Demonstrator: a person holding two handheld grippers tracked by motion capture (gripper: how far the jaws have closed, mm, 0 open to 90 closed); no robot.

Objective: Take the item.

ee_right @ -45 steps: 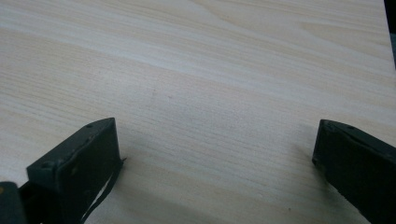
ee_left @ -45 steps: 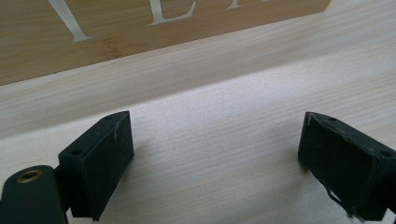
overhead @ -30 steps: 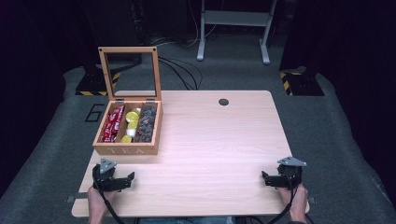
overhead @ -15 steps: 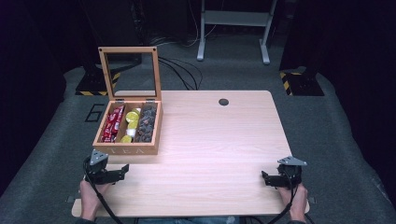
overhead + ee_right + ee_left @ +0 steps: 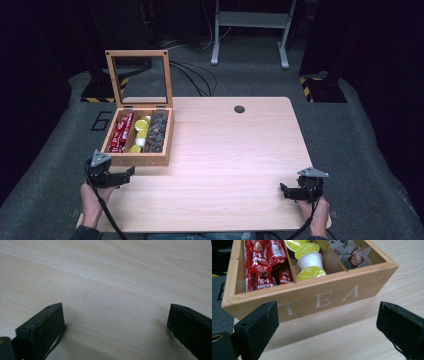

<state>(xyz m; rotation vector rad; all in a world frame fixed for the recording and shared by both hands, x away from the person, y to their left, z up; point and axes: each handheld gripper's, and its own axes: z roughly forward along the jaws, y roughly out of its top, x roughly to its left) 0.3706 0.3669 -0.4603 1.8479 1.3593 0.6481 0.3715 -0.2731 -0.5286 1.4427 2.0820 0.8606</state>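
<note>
A: Where does the wooden box (image 5: 137, 150) sit?

B: Just ahead of the left gripper (image 5: 127, 174), near the left edge of the table (image 5: 225, 150); in the left gripper view the box's (image 5: 312, 297) front wall stands close beyond the two black jaws, apart from them, with bare tabletop between.

A: What does it look like?

B: Light wood, with "TEA" in pale letters on the front wall; its lid (image 5: 140, 75) stands upright at the far side, a wooden frame around a clear pane; inside, thin wooden dividers make three compartments.

A: And the contents?

B: Seen from the left gripper, the left compartment holds red sachets (image 5: 262, 262); the middle one holds small pods (image 5: 309, 257) with yellow-green tops, one of them showing its white side; the right one holds grey tea bags (image 5: 352, 255) with dark red labels.

A: How are the left gripper's jaws?

B: Spread wide, with nothing between them; the gripper is low over the table, held in the person's left hand (image 5: 92, 200).

A: The right gripper (image 5: 284, 190)?

B: Jaws also wide apart and empty, low over bare wood in the right gripper view (image 5: 115, 330); it sits near the table's near right corner, held by the right hand (image 5: 315, 212), with the box well away to its left and ahead; a dark round hole (image 5: 239, 109) lies in the tabletop far ahead of it.
</note>
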